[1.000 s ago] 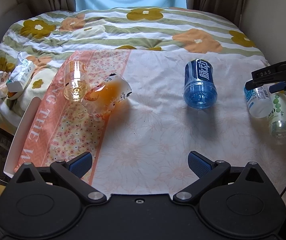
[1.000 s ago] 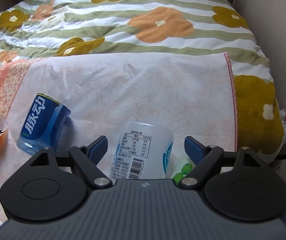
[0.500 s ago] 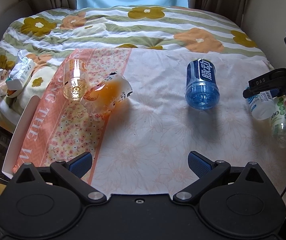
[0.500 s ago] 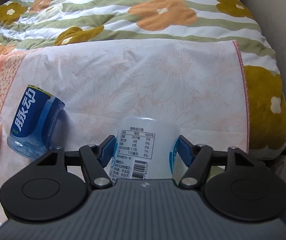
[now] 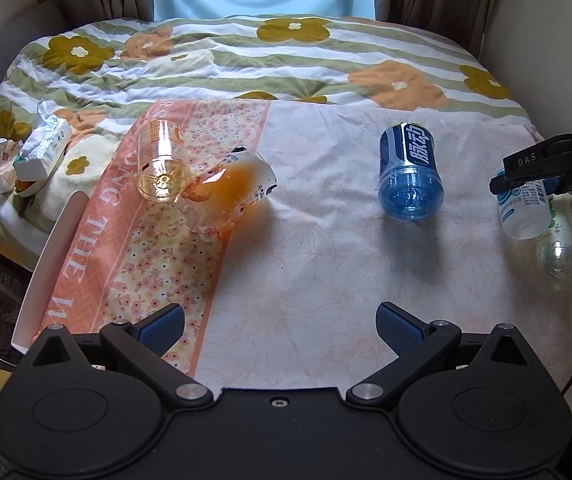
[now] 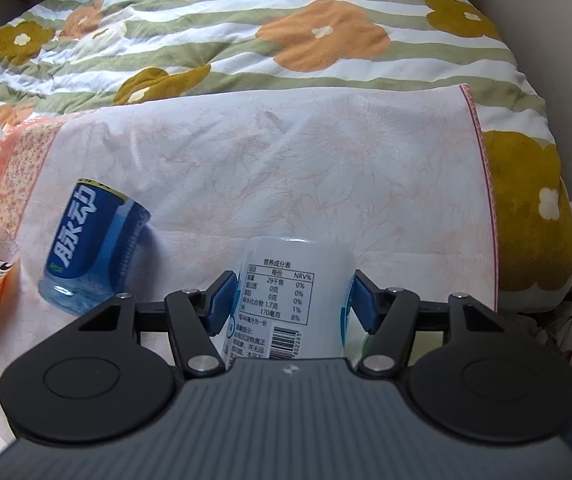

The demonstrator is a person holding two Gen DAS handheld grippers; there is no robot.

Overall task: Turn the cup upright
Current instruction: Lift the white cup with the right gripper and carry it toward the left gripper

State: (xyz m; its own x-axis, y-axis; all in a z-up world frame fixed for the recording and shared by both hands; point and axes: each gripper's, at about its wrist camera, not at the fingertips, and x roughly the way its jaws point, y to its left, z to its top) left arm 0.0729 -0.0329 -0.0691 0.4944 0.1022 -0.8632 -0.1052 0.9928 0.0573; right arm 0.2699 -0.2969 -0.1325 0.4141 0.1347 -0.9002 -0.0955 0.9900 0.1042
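While the left gripper (image 5: pixel 279 326) hangs spread wide over the cloth (image 5: pixel 306 264) with nothing between its pads, the white-labelled cup (image 5: pixel 524 210) sits far off at 2 o'clock — pinched by the right gripper (image 5: pixel 526 176), with the blue cup (image 5: pixel 410 172) at 12 o'clock. Seen from the right wrist, the right gripper (image 6: pixel 293 300) is closed to the cup's width, both blue pads (image 6: pixel 219 302) pressed to the sides of the white-labelled cup (image 6: pixel 286 292) — dead ahead at 12 o'clock, blue cup (image 6: pixel 85 248) at 10 o'clock.

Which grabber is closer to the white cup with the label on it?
Right. The right gripper has its pads on both sides of the white cup, gripping it. The left gripper hangs open over the cloth, far across from that cup, holding nothing.
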